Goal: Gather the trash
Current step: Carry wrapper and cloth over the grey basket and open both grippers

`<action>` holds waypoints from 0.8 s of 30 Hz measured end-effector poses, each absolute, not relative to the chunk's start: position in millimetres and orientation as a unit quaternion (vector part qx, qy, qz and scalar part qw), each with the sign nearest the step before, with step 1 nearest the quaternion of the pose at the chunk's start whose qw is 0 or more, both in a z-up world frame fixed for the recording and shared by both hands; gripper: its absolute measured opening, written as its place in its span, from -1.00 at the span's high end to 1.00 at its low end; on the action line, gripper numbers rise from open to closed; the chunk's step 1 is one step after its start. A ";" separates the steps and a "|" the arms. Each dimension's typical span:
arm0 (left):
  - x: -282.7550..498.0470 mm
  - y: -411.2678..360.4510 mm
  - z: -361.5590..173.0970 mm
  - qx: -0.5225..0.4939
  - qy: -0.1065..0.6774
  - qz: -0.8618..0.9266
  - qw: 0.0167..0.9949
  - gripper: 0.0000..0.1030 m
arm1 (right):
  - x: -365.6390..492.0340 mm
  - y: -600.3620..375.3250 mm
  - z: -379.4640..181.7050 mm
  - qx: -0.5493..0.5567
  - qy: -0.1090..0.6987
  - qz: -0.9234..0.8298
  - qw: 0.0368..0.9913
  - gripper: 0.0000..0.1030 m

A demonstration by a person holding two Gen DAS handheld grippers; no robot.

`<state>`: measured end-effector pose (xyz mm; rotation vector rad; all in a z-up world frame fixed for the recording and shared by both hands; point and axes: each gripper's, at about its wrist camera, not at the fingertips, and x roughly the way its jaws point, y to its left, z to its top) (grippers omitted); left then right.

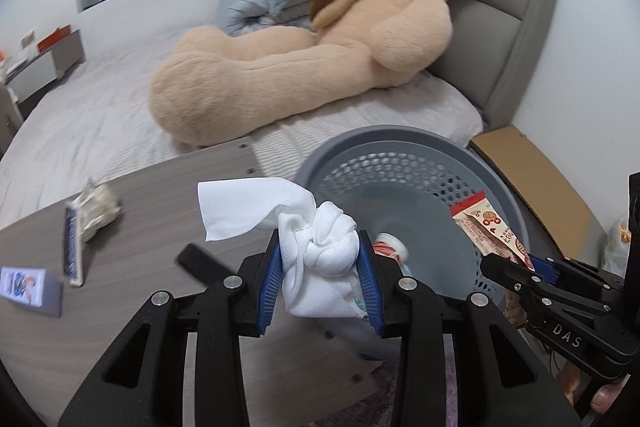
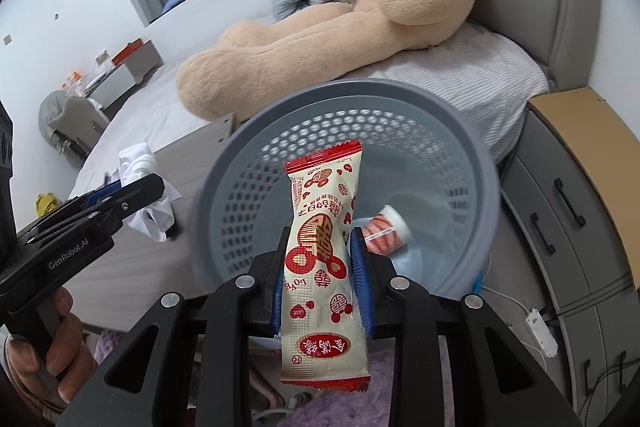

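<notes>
Left gripper (image 1: 319,269): jaws nearly closed, blue pads pressing both sides of a crumpled white tissue (image 1: 316,259). A loose flap of the tissue sticks out toward 10 o'clock. The wad hangs over the edge of the wood-grain table (image 1: 160,195), just short of the basket rim.

Right gripper (image 2: 320,283): jaws narrow, clamped on a red-and-cream snack wrapper (image 2: 320,251). The wrapper stands upright between the pads, top end toward 12 o'clock, bottom end hanging below the fingers. It is held over the open mouth of the grey perforated basket (image 2: 460,155).

Basket interior: one small red-striped cup (image 2: 386,227) lies on its side on the bottom, at 3 o'clock from the wrapper in the right wrist view.

Left wrist view: the basket sits at 1 o'clock from the tissue; the right gripper with its wrapper enters from 3 o'clock.

Table, 9 o'clock from the tissue: a crumpled packet (image 1: 98,209), a thin blue-edged item (image 1: 73,247), a small box (image 1: 32,291), a dark flat object (image 1: 204,261).

Background: large tan teddy bear (image 1: 320,47) lies on the bed (image 1: 100,115), 12 o'clock from the basket. Grey drawer unit (image 2: 568,247) at 3 o'clock of the basket in the right view.
</notes>
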<state>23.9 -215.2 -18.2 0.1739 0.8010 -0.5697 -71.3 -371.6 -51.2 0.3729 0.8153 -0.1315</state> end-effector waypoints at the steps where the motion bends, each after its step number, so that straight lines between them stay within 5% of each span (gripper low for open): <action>1: 24.3 -223.0 -19.7 0.088 0.385 -0.278 0.876 0.31 | -71.7 -376.6 -51.7 0.182 0.393 -0.068 0.899 0.46; 14: 49.7 -264.1 -39.4 0.103 0.414 -0.287 0.858 0.25 | -49.7 -412.9 -66.8 0.202 0.394 -0.084 0.893 0.46; 17: 52.1 -266.0 -40.9 0.104 0.415 -0.286 0.857 0.10 | -44.1 -416.8 -68.3 0.202 0.394 -0.084 0.893 0.45; 19: 54.0 -266.7 -41.2 0.104 0.416 -0.283 0.858 -0.06 | -42.2 -419.6 -69.3 0.202 0.392 -0.085 0.893 0.36; 21: 56.0 -265.6 -41.5 0.101 0.416 -0.279 0.859 -0.31 | -42.3 -420.4 -70.5 0.203 0.392 -0.085 0.893 0.00; 24: 57.4 -263.3 -41.5 0.101 0.416 -0.272 0.861 -0.34 | -43.2 -421.9 -71.2 0.203 0.390 -0.091 0.894 -0.01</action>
